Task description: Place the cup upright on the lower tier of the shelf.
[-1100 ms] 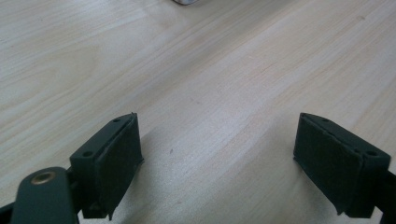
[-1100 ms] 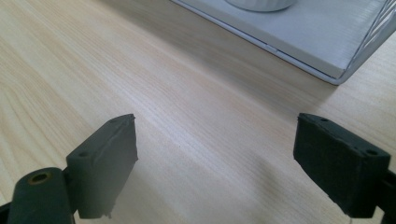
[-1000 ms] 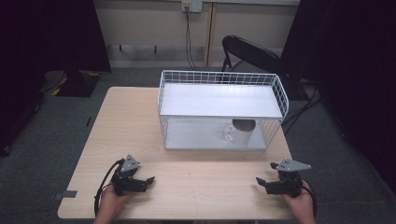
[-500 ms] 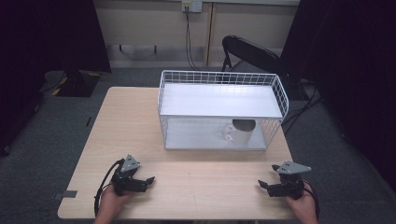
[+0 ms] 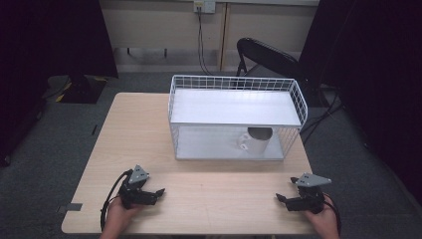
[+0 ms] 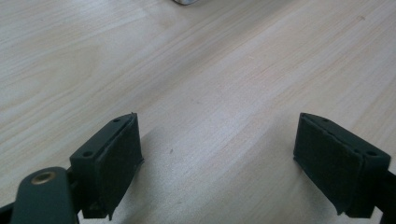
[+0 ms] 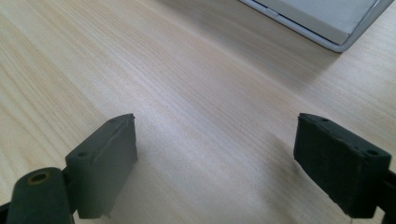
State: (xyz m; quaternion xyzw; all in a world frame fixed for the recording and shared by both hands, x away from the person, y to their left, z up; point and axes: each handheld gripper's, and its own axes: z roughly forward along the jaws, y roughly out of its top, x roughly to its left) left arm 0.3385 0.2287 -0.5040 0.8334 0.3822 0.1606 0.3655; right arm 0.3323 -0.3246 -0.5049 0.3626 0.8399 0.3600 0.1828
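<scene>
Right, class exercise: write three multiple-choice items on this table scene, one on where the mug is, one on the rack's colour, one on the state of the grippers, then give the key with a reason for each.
1. Where is the mug?
A. On the rack's top shelf
B. On the rack's lower level, towards its right end
C. On the table beside the left gripper

2. What colour is the wire rack?
A. White
B. Red
C. Black

3. How do the jaws of the left gripper and the right gripper stand?
A. Both shut on the mug
B. Left shut, right open
C. Both open, holding nothing

Key: 1 B, the high view shows it under the top shelf near the right end. 2 A, its wires and shelves are white. 3 C, each gripper view shows bare table between wide-apart jaws.
</scene>
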